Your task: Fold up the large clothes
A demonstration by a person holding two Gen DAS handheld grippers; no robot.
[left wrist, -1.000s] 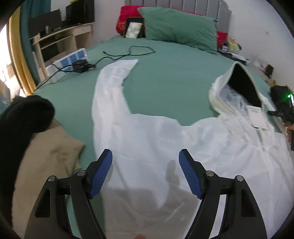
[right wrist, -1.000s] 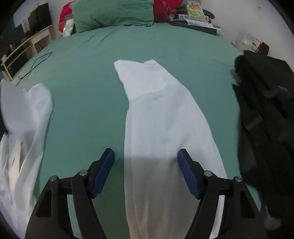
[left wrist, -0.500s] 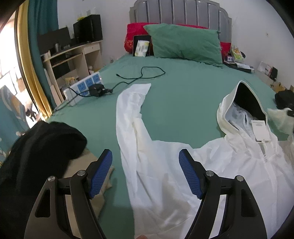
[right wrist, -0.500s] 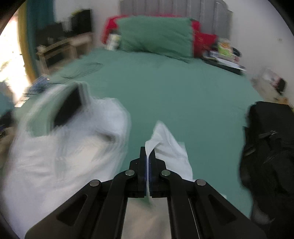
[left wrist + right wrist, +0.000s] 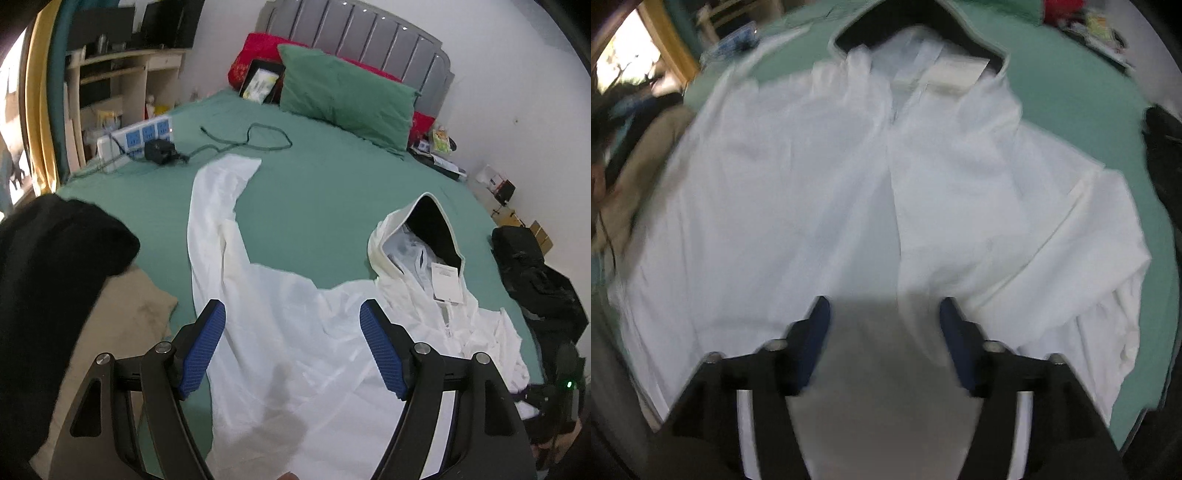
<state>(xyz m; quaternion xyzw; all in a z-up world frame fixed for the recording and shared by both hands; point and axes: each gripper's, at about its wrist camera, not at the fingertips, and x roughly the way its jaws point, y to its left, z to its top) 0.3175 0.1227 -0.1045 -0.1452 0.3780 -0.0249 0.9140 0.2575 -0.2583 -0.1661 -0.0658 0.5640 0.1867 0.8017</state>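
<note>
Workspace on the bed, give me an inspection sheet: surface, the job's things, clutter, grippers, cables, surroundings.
Surface: green bedsheet, mostly smooth.
Job's things: white hooded jacket lies front up, zipped, hood open with a paper tag; one sleeve stretched out toward the power strip, the other sleeve folded in over the body.
Clutter: black garment on a tan garment at one edge; black bag at the other; green pillow, tablet.
Grippers: left gripper open, empty, above the jacket; right gripper open, jaws have just been opening, nothing between them.
Cables: power strip with black adapter and a loose cable on the sheet.
Surroundings: grey headboard, wooden desk.
</note>
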